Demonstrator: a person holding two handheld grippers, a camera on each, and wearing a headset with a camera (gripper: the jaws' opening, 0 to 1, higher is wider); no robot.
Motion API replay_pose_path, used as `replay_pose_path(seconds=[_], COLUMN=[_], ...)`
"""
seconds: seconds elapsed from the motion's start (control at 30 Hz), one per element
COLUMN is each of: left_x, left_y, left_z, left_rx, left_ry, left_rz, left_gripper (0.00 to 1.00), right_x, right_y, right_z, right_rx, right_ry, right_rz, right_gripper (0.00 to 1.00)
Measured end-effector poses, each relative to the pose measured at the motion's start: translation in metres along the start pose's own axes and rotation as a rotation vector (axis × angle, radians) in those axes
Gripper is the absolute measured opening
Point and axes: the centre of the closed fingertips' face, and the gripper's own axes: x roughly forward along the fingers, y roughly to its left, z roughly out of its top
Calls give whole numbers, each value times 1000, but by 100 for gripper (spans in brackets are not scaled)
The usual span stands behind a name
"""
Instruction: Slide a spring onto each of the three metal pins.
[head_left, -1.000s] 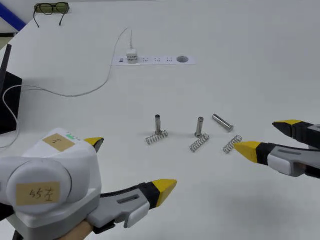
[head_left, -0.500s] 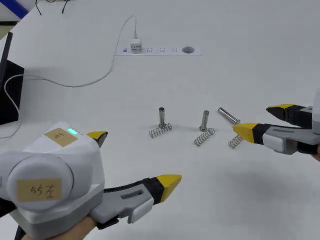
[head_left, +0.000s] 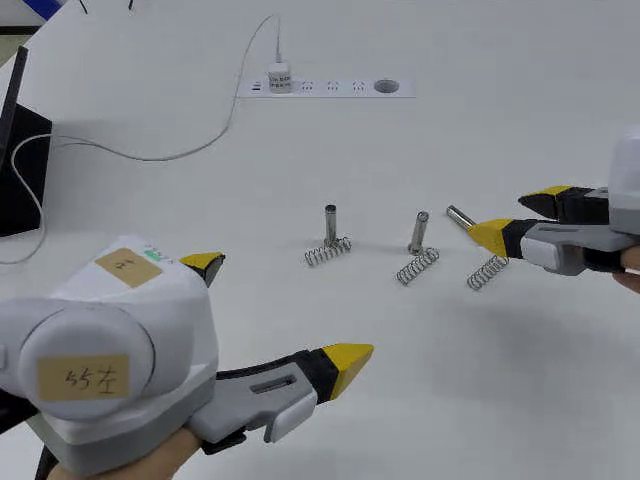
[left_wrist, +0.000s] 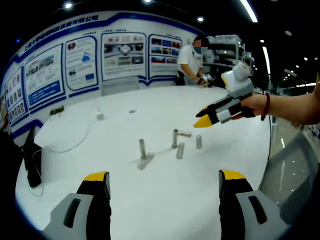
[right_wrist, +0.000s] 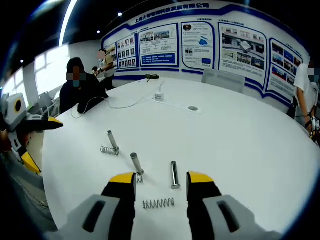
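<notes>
White bench (head_left: 420, 400): held right gripper (head_left: 517, 217) open, lying pin (right_wrist: 174, 175) just ahead of tips, spring (right_wrist: 158, 203) under them; left gripper (head_left: 277, 308) open, well back.

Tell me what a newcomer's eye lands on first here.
The bulky white left gripper looms at the head view's lower left, jaws wide open. On the white table, the left pin and middle pin stand upright, the left spring and middle spring lying loose at their feet. At the right, the open right gripper points at the third pin, lying flat with the third spring nearby.
</notes>
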Motion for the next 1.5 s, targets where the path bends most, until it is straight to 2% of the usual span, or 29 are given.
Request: replay_pose_path(seconds=[0.2, 0.37, 0.93, 1.2, 1.5], left_x=[2, 5, 11, 13, 13], left_y=[0, -1, 0, 0, -2], left_z=[-3, -5, -9, -7, -8], left_rx=[-2, -6, -5, -4, -1], left_ry=[9, 7, 19, 15, 21], left_rz=[-7, -11, -23, -28, -32], left_gripper=[91, 91, 90, 91, 90], right_x=[16, 29, 72, 84, 88], right_y=[-2, -8, -23, -23, -23], right_z=[-3, -5, -11, -15, -23], right_rx=[-13, -29, 5, 35, 29], right_ry=[18, 21, 36, 64, 98], right_rz=[18, 12, 23, 21, 12], right_gripper=[35, 31, 19, 15, 12])
